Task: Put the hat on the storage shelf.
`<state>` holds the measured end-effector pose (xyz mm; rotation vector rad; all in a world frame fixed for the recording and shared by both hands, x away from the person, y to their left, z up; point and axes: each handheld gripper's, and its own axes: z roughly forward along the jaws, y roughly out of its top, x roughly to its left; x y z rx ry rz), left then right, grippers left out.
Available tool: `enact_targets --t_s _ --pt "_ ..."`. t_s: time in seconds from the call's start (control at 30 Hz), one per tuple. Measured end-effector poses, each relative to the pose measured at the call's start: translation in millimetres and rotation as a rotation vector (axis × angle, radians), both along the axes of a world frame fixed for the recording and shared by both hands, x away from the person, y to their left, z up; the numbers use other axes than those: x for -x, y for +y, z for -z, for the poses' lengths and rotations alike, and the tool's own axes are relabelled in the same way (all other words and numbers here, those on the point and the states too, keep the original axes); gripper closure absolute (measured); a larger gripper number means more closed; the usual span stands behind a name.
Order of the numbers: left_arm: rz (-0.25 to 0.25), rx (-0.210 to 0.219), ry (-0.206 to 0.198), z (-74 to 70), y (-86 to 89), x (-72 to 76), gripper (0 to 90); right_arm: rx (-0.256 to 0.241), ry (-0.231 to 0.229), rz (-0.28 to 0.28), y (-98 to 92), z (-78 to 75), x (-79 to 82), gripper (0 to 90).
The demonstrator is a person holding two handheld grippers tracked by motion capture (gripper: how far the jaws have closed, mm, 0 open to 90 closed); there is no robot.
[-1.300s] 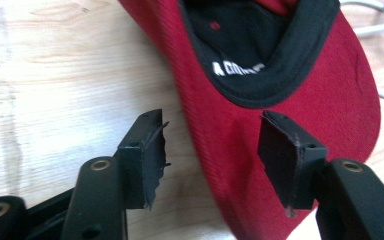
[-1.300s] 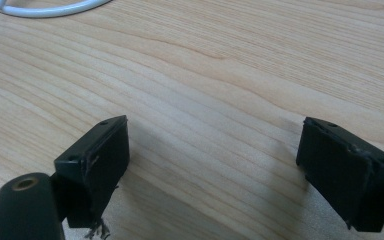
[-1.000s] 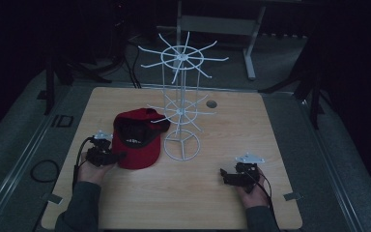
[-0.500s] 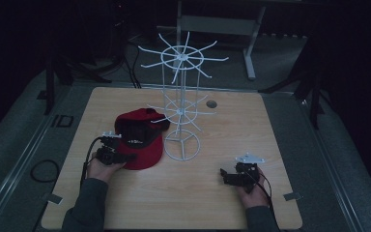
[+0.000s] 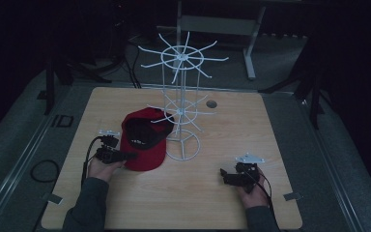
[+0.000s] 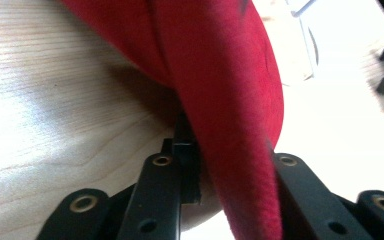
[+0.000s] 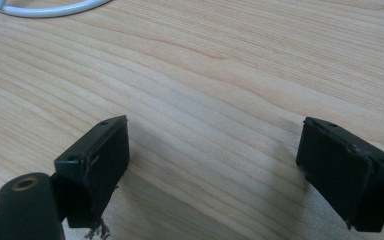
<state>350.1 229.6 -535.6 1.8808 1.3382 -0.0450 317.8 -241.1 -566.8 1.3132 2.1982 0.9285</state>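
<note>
A red cap (image 5: 147, 153) lies on the wooden table (image 5: 174, 203), left of centre, its dark underside turned up. My left gripper (image 5: 127, 156) reaches in from the left and is shut on the cap's brim. In the left gripper view the red brim (image 6: 230, 100) runs down between the two black jaws of the left gripper (image 6: 230, 170). My right gripper (image 5: 226, 176) rests low at the table's front right, pointing left. In the right gripper view the right gripper (image 7: 215, 150) stands open over bare wood with nothing between its pads.
A white wire display rack (image 5: 181, 111) with spoke arms stands mid-table, its ring base (image 5: 183, 145) right beside the cap. A small round grommet (image 5: 211, 104) sits behind it. Dark floor and stands surround the table.
My left gripper has slid right, from beside the cap onto its brim. The right gripper has stayed in place.
</note>
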Motion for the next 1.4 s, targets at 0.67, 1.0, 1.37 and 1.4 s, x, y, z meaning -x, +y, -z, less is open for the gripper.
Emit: enact_targets --t_s 0.67,1.0,1.37,1.4 --pt "-0.12 -0.022 -0.128 -25.4 18.1 17.0 85.0 0.0 0.0 0.0 0.0 0.0 0.0 13.4" --pt "-0.159 -0.016 -0.188 -41.3 29.8 25.2 84.9 0.0 0.0 0.0 0.0 0.0 0.0 13.4" --pt "-0.199 -0.034 -0.233 -52.8 35.1 32.3 84.9 0.0 0.0 0.0 0.0 0.0 0.0 13.4" --pt "-0.206 -0.031 -0.243 -55.1 36.2 33.3 84.9 0.0 0.0 0.0 0.0 0.0 0.0 13.4"
